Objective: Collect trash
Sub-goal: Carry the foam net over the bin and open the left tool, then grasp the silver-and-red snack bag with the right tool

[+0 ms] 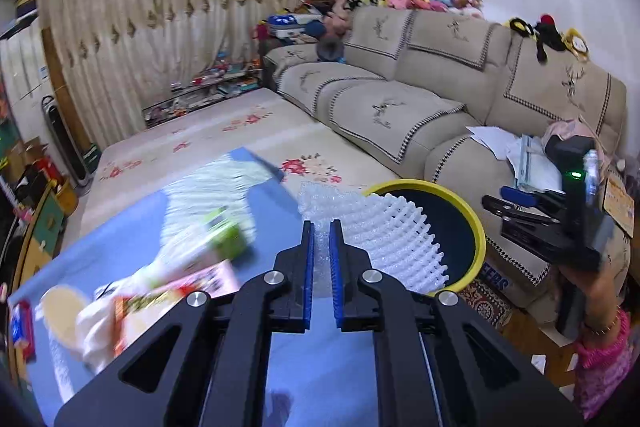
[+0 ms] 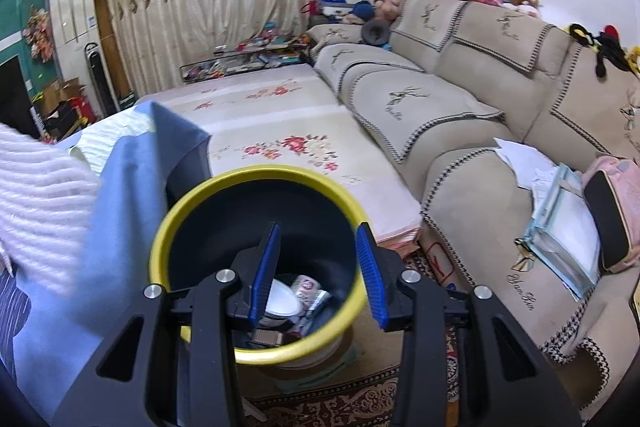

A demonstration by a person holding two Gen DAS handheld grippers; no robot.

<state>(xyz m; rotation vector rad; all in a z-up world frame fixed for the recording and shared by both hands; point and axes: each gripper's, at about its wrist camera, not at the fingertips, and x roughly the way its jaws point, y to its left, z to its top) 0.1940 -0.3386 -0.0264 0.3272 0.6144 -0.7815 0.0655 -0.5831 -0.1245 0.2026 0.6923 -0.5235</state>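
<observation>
**White foam netting in my left jaws, over the yellow-rimmed bin**

White foam netting (image 1: pixel 372 231) was pinched between the blue pads of my left gripper (image 1: pixel 322 251), whose jaws stood almost fully closed on its near edge. The rest of the sheet fanned out ahead and to the right of those jaws, and from the left wrist view it lay across the mouth of the bin (image 1: pixel 476 223), a dark tub with a yellow rim. Left of the jaws, on the blue tablecloth (image 1: pixel 120 219), more litter lay blurred: a green and white carton (image 1: pixel 224 239), a pink packet (image 1: pixel 208 279) and a pale round lid (image 1: pixel 60 307).

My right gripper (image 2: pixel 318 267) held nothing. Its jaws stood partly open, and between them I looked straight down into the bin (image 2: pixel 256 175). At the bottom, just below and between the pads, lay a white bowl (image 2: pixel 282 301) and some crumpled wrappers (image 2: pixel 308 291). The netting (image 2: pixel 36 195) showed far to the left of those jaws, above the cloth-covered table edge (image 2: pixel 120 203).

Beyond both pairs of jaws ran a beige sofa (image 2: pixel 460 115), with papers (image 2: pixel 520 155) on the seat to the right.
</observation>
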